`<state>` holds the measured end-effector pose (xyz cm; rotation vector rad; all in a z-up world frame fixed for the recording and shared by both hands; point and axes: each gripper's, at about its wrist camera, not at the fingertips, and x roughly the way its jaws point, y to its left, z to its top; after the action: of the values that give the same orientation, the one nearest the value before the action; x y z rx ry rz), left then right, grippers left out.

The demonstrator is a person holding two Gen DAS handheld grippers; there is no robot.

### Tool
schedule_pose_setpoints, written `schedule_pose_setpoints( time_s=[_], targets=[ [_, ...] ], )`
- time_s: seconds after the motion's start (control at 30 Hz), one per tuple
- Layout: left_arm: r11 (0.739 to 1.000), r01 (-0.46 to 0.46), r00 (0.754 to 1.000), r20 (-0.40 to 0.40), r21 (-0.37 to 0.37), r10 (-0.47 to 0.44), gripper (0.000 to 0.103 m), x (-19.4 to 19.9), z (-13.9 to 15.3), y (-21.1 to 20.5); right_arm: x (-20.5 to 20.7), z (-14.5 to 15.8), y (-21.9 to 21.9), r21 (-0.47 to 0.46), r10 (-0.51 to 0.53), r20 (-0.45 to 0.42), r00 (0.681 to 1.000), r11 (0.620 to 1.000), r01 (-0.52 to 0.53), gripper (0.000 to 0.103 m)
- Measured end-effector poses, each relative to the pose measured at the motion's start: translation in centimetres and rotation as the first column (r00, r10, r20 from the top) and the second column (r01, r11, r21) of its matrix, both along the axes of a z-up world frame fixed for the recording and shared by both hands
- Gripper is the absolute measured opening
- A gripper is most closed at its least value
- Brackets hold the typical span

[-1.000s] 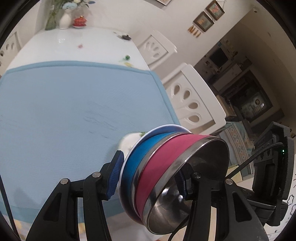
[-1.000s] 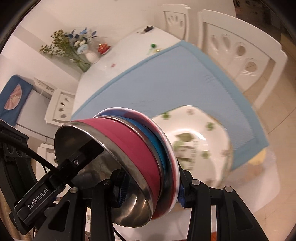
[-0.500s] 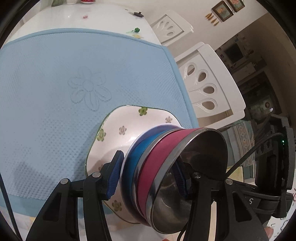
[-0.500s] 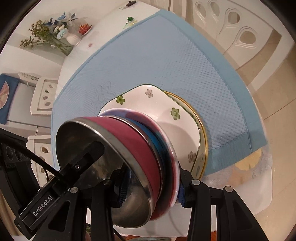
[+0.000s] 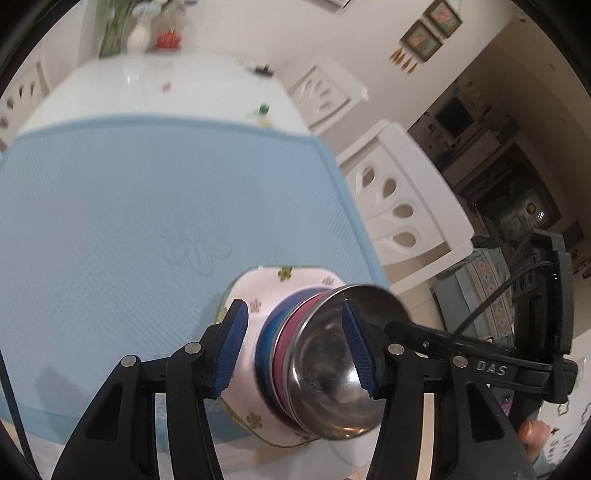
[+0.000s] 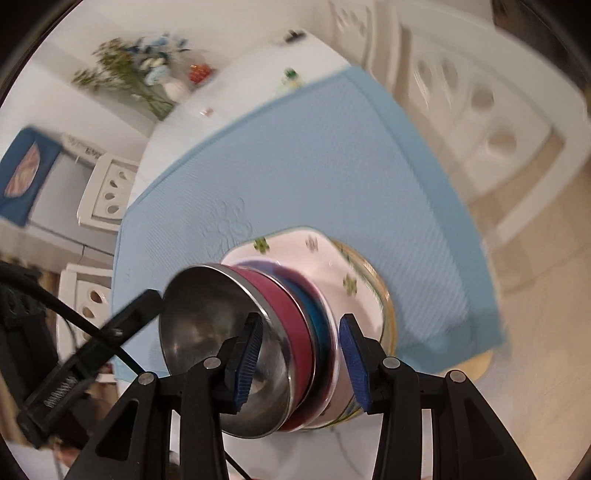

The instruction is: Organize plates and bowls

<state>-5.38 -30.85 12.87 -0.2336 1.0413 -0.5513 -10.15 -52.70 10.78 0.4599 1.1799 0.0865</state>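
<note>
The white table (image 5: 122, 85) carries a pale blue mat (image 5: 110, 221), with a vase of flowers (image 5: 140, 35) at its far end around 11 o'clock and white chairs (image 5: 406, 206) along the side at 3 o'clock in my left view. At the mat's near edge, about 5 o'clock, a flowered plate (image 5: 291, 275) lies on a yellow-rimmed plate (image 6: 384, 295), and the stack of bowls (image 5: 288, 343) sits over them: a steel bowl (image 5: 332, 373) with a maroon band innermost, then a blue one, then a pale rim. My left gripper (image 5: 292, 308) has just been opening; the stack stands between its jaws, one pad inside the steel bowl, the outer pad (image 5: 232, 350) clear of the blue wall with plate showing in the gap. My right gripper (image 6: 301, 318) straddles the opposite side at a narrow setting, inner pad (image 6: 247, 365) in the steel bowl, outer pad just beside the pale rim; I cannot tell whether it presses. Both views are blurred.
</note>
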Motion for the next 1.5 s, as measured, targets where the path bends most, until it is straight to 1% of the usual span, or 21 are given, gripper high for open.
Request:
schedule_pose_setpoints(
  time_s=[0.07, 0.1, 0.17, 0.23, 0.3, 0.37, 0.4, 0.47, 0.53, 0.57, 0.63, 0.77, 0.83, 0.9, 0.93, 1.0, 1.1, 1.2, 1.27, 1.43, 1.5],
  targets=[
    [1.0, -0.016, 0.999, 0.043, 0.014, 0.016, 0.05, -0.8, 1.5, 0.4, -0.7, 1.3, 0.5, -0.016, 0.025, 0.051, 0.998, 1.0, -0.024, 0.043],
    [1.0, -0.025, 0.998, 0.058, 0.018, 0.024, 0.05, -1.0, 2.0, 0.5, -1.1, 1.9, 0.9, -0.015, 0.035, 0.077, 0.996, 0.999, -0.034, 0.046],
    [0.998, -0.054, 0.994, 0.101, 0.015, 0.052, 0.05, -2.2, 3.9, 1.1, -2.0, 3.0, 1.6, -0.014, 0.054, 0.135, 0.989, 0.999, -0.052, 0.057],
    [0.998, -0.061, 0.989, 0.139, 0.019, 0.058, 0.051, -3.0, 5.5, 1.6, -2.7, 4.1, 2.6, -0.024, 0.072, 0.192, 0.979, 0.997, -0.069, 0.06],
    [0.994, -0.078, 0.972, 0.23, 0.077, 0.058, 0.062, -4.3, 7.9, 2.4, -3.4, 5.3, 4.1, -0.048, 0.107, 0.241, 0.965, 0.994, -0.099, 0.06],
    [0.981, -0.144, 0.936, 0.339, 0.127, 0.094, 0.069, -5.8, 10.7, 3.7, -3.9, 6.1, 5.3, -0.06, 0.131, 0.27, 0.954, 0.991, -0.119, 0.061],
    [0.977, -0.175, 0.918, 0.38, 0.121, 0.117, 0.071, -6.5, 12.2, 4.7, -4.2, 6.4, 6.0, -0.066, 0.139, 0.282, 0.949, 0.99, -0.126, 0.062],
    [0.972, -0.219, 0.892, 0.421, 0.083, 0.165, 0.071, -7.4, 14.5, 6.7, -4.9, 6.9, 7.2, -0.062, 0.145, 0.296, 0.944, 0.989, -0.133, 0.065],
    [0.968, -0.246, 0.874, 0.444, 0.053, 0.198, 0.073, -8.1, 15.7, 8.1, -5.4, 7.2, 8.0, -0.074, 0.145, 0.299, 0.943, 0.989, -0.129, 0.069],
    [0.966, -0.257, 0.864, 0.456, 0.032, 0.215, 0.075, -8.6, 16.2, 9.0, -5.9, 7.5, 8.7, -0.106, 0.147, 0.3, 0.942, 0.987, -0.12, 0.069],
    [0.967, -0.252, 0.859, 0.465, 0.022, 0.214, 0.075, -9.2, 16.5, 9.8, -6.7, 8.1, 9.6, -0.161, 0.156, 0.313, 0.937, 0.981, -0.109, 0.069],
    [0.973, -0.222, 0.864, 0.475, 0.063, 0.167, 0.075, -10.1, 15.8, 9.5, -8.0, 9.3, 11.1, -0.266, 0.142, 0.333, 0.932, 0.963, -0.052, 0.072],
    [0.977, -0.192, 0.865, 0.486, 0.092, 0.125, 0.075, -11.1, 15.3, 9.2, -8.5, 9.7, 11.9, -0.306, 0.126, 0.336, 0.934, 0.952, -0.018, 0.076],
    [0.974, -0.169, 0.865, 0.496, 0.149, 0.074, 0.075, -12.1, 14.9, 9.1, -9.1, 9.8, 12.9, -0.333, 0.105, 0.32, 0.942, 0.943, 0.009, 0.076],
    [0.97, -0.159, 0.862, 0.504, 0.185, 0.045, 0.075, -12.8, 14.8, 9.1, -9.4, 9.9, 13.3, -0.341, 0.089, 0.301, 0.949, 0.94, 0.02, 0.076],
    [0.964, -0.158, 0.849, 0.527, 0.213, 0.022, 0.081, -14.2, 14.8, 9.7, -10.3, 9.5, 14.2, -0.346, 0.047, 0.266, 0.963, 0.937, 0.049, 0.076],
    [0.971, -0.152, 0.84, 0.542, 0.185, 0.028, 0.086, -15.8, 14.6, 11.2, -11.4, 8.9, 16.0, -0.381, 0.019, 0.23, 0.973, 0.922, 0.072, 0.076],
    [0.981, -0.121, 0.855, 0.517, 0.152, 0.026, 0.086, -16.1, 14.2, 12.1, -13.1, 9.4, 17.6, -0.418, 0.024, 0.237, 0.971, 0.905, 0.08, 0.076],
    [0.982, -0.115, 0.862, 0.506, 0.15, 0.023, 0.086, -16.2, 14.0, 12.5, -14.0, 9.7, 18.4, -0.444, 0.023, 0.248, 0.969, 0.891, 0.093, 0.076],
    [0.982, -0.134, 0.862, 0.505, 0.132, 0.05, 0.087, -16.9, 13.8, 13.3, -15.4, 10.2, 19.8, -0.464, 0.016, 0.266, 0.964, 0.879, 0.113, 0.076],
    [0.976, -0.165, 0.862, 0.502, 0.144, 0.072, 0.1, -16.9, 13.7, 13.5, -15.3, 10.1, 19.9, -0.466, 0.01, 0.261, 0.965, 0.877, 0.117, 0.076]
  ],
)
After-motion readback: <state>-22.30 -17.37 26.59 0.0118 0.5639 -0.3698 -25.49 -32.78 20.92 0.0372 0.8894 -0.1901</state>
